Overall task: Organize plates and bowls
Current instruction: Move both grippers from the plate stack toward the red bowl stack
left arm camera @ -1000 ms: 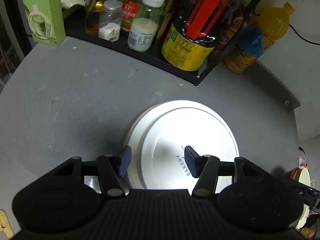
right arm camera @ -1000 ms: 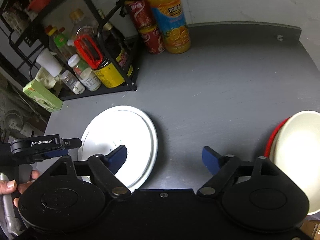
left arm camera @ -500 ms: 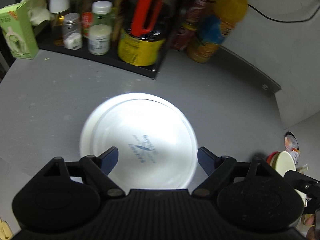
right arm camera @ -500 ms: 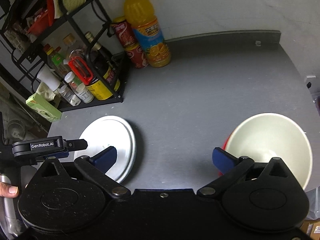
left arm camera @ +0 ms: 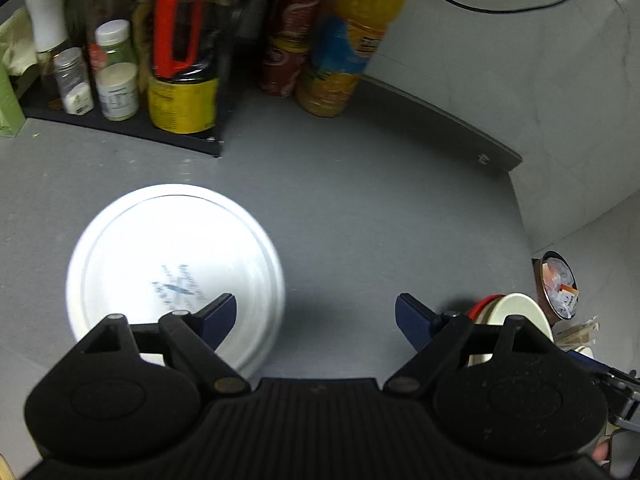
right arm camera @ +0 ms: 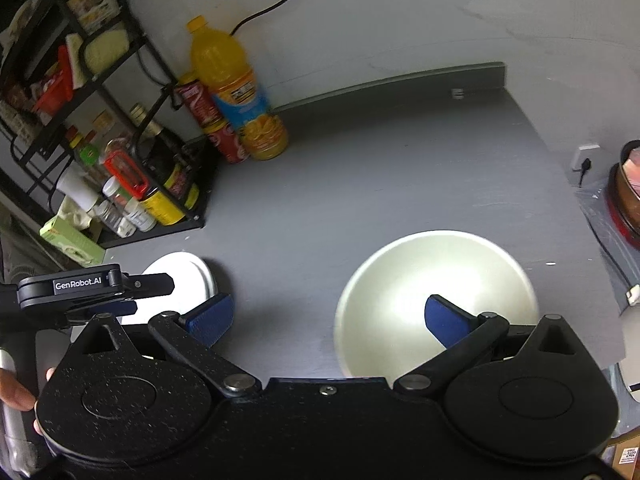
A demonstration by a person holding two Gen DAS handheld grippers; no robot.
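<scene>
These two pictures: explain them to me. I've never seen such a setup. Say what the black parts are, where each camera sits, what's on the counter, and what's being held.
No robot here: a person carries a two-fingered tool in each hand, with a camera on each looking forward along the fingers. The black shapes at the bottom of each picture are the tool itself.

The left camera shows the left hand-held gripper, open and holding nothing, above a grey counter with a white plate lying upside down.

The right camera shows the right hand-held gripper, also open and empty, over a cream bowl. The left tool appears at its left edge.

At the back stand a rack of jars, two red cans and an orange juice bottle.
</scene>
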